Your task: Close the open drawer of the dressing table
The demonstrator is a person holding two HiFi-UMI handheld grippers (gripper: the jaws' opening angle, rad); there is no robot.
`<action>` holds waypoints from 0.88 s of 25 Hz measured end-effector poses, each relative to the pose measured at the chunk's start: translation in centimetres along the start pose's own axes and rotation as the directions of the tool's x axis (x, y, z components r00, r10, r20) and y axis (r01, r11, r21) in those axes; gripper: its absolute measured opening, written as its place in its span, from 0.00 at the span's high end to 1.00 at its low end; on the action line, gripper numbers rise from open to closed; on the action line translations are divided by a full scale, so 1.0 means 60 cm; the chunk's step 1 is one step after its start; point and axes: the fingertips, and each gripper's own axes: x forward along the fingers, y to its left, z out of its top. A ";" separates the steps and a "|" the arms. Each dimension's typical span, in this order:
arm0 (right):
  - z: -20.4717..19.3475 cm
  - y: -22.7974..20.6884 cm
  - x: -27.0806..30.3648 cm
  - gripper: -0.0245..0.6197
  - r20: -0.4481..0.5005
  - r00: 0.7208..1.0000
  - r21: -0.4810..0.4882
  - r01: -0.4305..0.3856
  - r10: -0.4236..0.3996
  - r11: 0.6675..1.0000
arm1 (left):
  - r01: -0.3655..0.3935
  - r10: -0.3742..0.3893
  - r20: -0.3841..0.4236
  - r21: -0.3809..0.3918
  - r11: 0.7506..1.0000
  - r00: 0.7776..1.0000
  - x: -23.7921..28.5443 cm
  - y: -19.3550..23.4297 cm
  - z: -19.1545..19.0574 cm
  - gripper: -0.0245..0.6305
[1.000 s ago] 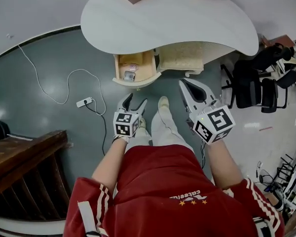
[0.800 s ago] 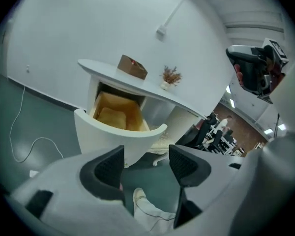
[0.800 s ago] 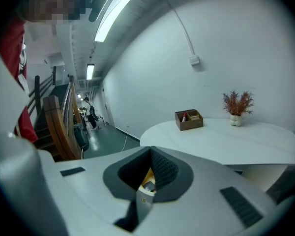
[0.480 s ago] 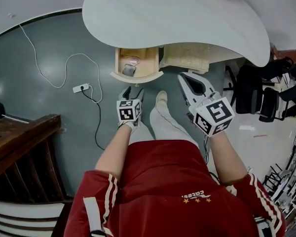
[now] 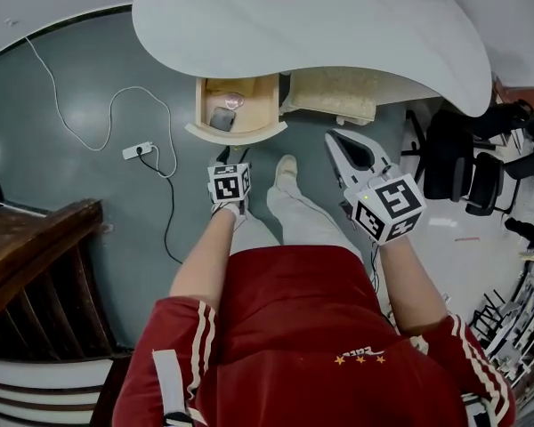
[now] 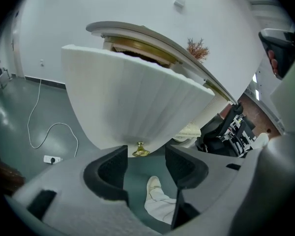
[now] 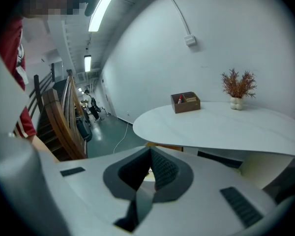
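Grey floor [image 5: 89,78]: left gripper [image 6: 146,163] has sunk facing the open white-fronted drawer [image 6: 132,102], spread empty jaws narrowing, poised to push; right gripper [image 7: 150,161] jaws together.

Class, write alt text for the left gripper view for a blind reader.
The left gripper, jaws apart, empty and just closing a little, aims at the brass knob on the open drawer's curved white front.

Person in red jersey with two handheld grippers.
Jersey [image 5: 285,327]: white sleeve stripes, gold stars; light trousers [image 5: 295,225], white shoe [image 5: 285,169]. Left gripper [image 5: 233,156], right gripper [image 5: 338,142]: grey shells, black pads, black-white marker cubes.
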 end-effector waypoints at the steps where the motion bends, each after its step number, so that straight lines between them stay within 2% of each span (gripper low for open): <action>1: -0.002 -0.001 0.001 0.95 -0.003 1.000 0.000 -0.001 0.001 1.000 | 0.001 -0.001 -0.019 -0.006 1.000 1.000 0.006 0.000 -0.005 0.62; 4: -0.009 0.000 0.003 0.95 -0.009 1.000 -0.002 -0.005 0.005 1.000 | 0.003 -0.005 -0.059 -0.026 1.000 0.998 0.016 0.004 -0.015 0.65; 9: -0.026 0.000 -0.001 0.95 -0.031 1.000 -0.001 0.001 -0.001 1.000 | -0.014 0.013 -0.047 -0.021 1.000 0.999 0.016 0.009 -0.005 0.75; 11: -0.029 -0.002 -0.002 0.95 -0.036 0.999 0.004 0.007 -0.007 1.000 | -0.021 0.020 -0.054 -0.021 1.000 0.998 0.015 0.014 -0.005 0.82; 18: -0.022 -0.001 0.004 0.95 -0.028 0.999 0.017 0.016 -0.016 1.000 | -0.003 0.004 -0.102 0.007 1.000 0.995 0.015 0.016 -0.003 0.82; 22: -0.019 -0.010 0.007 0.95 -0.017 0.999 0.022 0.031 -0.031 0.999 | 0.032 -0.023 -0.136 0.058 0.998 0.990 0.019 0.013 -0.003 0.81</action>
